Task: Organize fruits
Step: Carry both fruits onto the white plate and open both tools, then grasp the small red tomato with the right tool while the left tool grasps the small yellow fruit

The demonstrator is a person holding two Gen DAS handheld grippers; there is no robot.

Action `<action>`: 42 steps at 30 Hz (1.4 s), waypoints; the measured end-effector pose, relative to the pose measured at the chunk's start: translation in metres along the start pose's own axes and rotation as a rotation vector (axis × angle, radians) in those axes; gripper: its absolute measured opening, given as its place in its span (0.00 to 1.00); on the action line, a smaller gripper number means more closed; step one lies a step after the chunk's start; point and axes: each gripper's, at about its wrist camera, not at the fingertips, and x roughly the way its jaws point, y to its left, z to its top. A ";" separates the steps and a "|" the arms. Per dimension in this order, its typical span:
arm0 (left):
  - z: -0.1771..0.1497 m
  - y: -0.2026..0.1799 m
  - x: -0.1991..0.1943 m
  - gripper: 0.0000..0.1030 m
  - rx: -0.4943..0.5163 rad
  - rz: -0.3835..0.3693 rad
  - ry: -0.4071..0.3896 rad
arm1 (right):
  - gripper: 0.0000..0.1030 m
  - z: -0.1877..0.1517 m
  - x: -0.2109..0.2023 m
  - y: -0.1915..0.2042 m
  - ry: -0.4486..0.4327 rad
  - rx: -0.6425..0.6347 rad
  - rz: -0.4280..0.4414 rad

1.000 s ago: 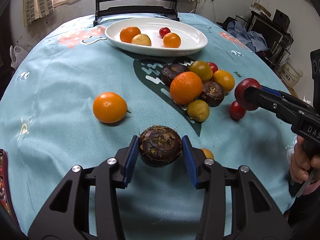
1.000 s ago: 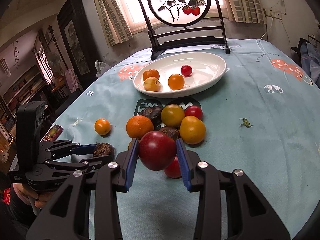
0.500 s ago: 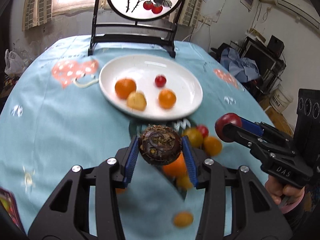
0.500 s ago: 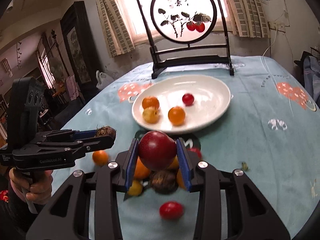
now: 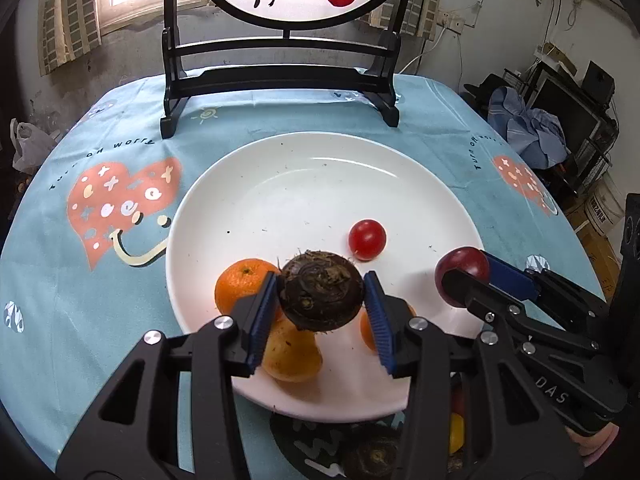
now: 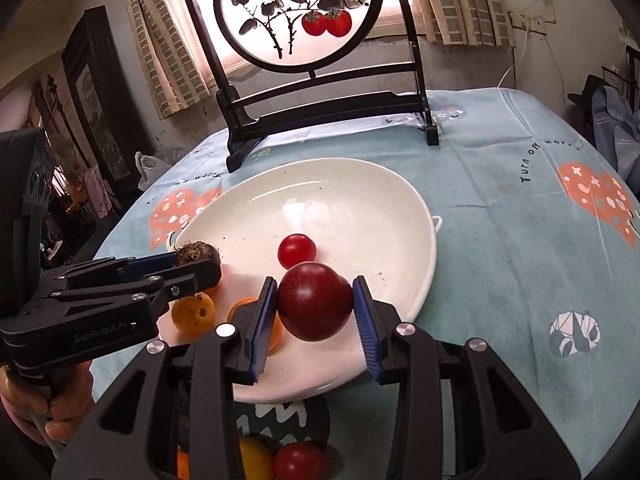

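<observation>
Tablecloth: "Turn off worry" printed near far right edge. Left gripper body: "GenRobot.AI". Right gripper body: "DAS", partial. Round screen: Chinese characters at top, illegible.

left tongs — clamping water chestnut | above white plate

My left gripper, black with blue pads, holds a dark brown, rough water chestnut. My right gripper, the same black and blue, holds a deep red plum. The plate is white, carrying 1 bright red cherry tomato, an orange tangerine and a yellow fruit. The tablecloth is pale blue with coral hearts.
</observation>
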 end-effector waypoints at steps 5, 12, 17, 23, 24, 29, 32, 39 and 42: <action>0.002 -0.006 -0.001 0.68 0.010 0.034 -0.012 | 0.47 0.000 -0.005 -0.004 -0.012 0.019 0.000; -0.024 0.006 -0.069 0.89 -0.020 0.047 -0.129 | 0.47 -0.009 -0.051 0.001 -0.066 0.028 0.057; -0.074 0.016 -0.101 0.90 -0.036 0.065 -0.126 | 0.47 -0.044 -0.075 0.013 -0.031 -0.003 0.080; -0.145 0.022 -0.118 0.92 -0.065 0.070 -0.098 | 0.50 -0.095 -0.102 0.025 0.017 -0.040 0.068; -0.154 0.022 -0.119 0.92 -0.067 0.063 -0.089 | 0.50 -0.103 -0.105 0.026 0.022 -0.044 0.064; -0.191 0.018 -0.124 0.94 -0.053 0.022 -0.077 | 0.50 -0.127 -0.116 0.032 0.058 -0.054 0.073; -0.202 0.013 -0.120 0.94 -0.024 0.032 -0.053 | 0.50 -0.131 -0.118 0.036 0.059 -0.067 0.050; -0.206 0.011 -0.121 0.94 -0.015 0.025 -0.043 | 0.50 -0.138 -0.112 0.055 0.103 -0.165 -0.032; -0.205 0.013 -0.121 0.94 -0.031 0.021 -0.046 | 0.50 -0.139 -0.106 0.056 0.130 -0.172 -0.048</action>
